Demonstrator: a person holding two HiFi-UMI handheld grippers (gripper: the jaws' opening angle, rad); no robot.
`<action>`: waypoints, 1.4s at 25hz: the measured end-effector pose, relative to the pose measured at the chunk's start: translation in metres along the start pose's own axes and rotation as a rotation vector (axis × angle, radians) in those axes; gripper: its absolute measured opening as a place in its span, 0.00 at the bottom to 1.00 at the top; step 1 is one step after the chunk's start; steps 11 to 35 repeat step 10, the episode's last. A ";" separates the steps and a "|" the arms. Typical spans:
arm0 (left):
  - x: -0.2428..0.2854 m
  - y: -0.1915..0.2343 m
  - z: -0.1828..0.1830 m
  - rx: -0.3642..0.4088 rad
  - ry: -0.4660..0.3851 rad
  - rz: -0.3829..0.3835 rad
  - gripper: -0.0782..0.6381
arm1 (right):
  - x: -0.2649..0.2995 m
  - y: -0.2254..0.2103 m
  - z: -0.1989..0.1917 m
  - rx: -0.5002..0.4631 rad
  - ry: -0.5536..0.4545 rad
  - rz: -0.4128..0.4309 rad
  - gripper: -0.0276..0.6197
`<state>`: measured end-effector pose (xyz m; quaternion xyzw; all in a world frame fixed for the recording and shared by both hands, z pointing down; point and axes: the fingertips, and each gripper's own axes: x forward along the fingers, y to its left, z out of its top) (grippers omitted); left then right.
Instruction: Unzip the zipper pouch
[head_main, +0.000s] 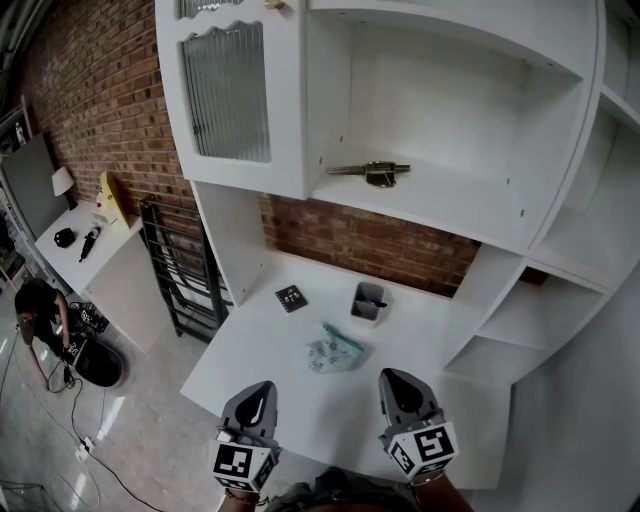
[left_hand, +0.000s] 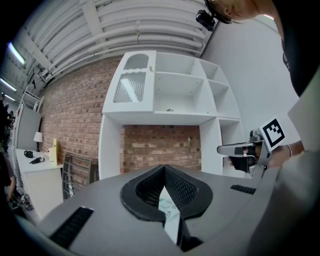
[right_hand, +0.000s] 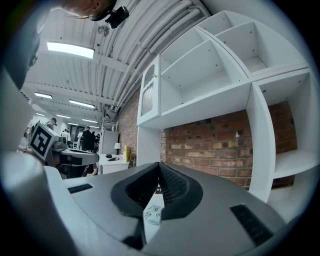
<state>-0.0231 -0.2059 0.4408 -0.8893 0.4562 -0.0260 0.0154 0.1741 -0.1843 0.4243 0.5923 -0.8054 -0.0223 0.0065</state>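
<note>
While both claws are pressed together on nothing, the left gripper (head_main: 258, 392) and right gripper (head_main: 395, 380) hover level over the near edge of the desk (head_main: 270, 365). They are well apart from the pouch (head_main: 335, 350), which lies flat mid-desk, between them and the cup (head_main: 368, 303). Whether its zip (the teal strip along one edge) is run open or closed is too small to tell. The pose therefore fits either an approach before gripping or a withdrawal after the slider has been drawn. On either reading, good handling means keeping both grippers level and clear of the cup and the dark card (head_main: 291, 298). Only the head view lays out the pouch among its neighbours. Only the gripper views show the ribbed pads meeting at the tip, with a sliver of printed fabric seen through the gap below them, lying beyond and not pinched. The left gripper view alone catches the other gripper from the side.
</note>
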 end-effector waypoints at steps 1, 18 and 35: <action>0.000 0.000 0.000 0.000 0.000 -0.001 0.11 | 0.001 -0.001 0.000 -0.002 0.000 -0.001 0.04; 0.005 0.000 -0.004 -0.003 0.016 -0.021 0.11 | 0.006 -0.005 -0.004 0.019 0.008 -0.018 0.04; 0.005 0.000 -0.004 -0.003 0.016 -0.021 0.11 | 0.006 -0.005 -0.004 0.019 0.008 -0.018 0.04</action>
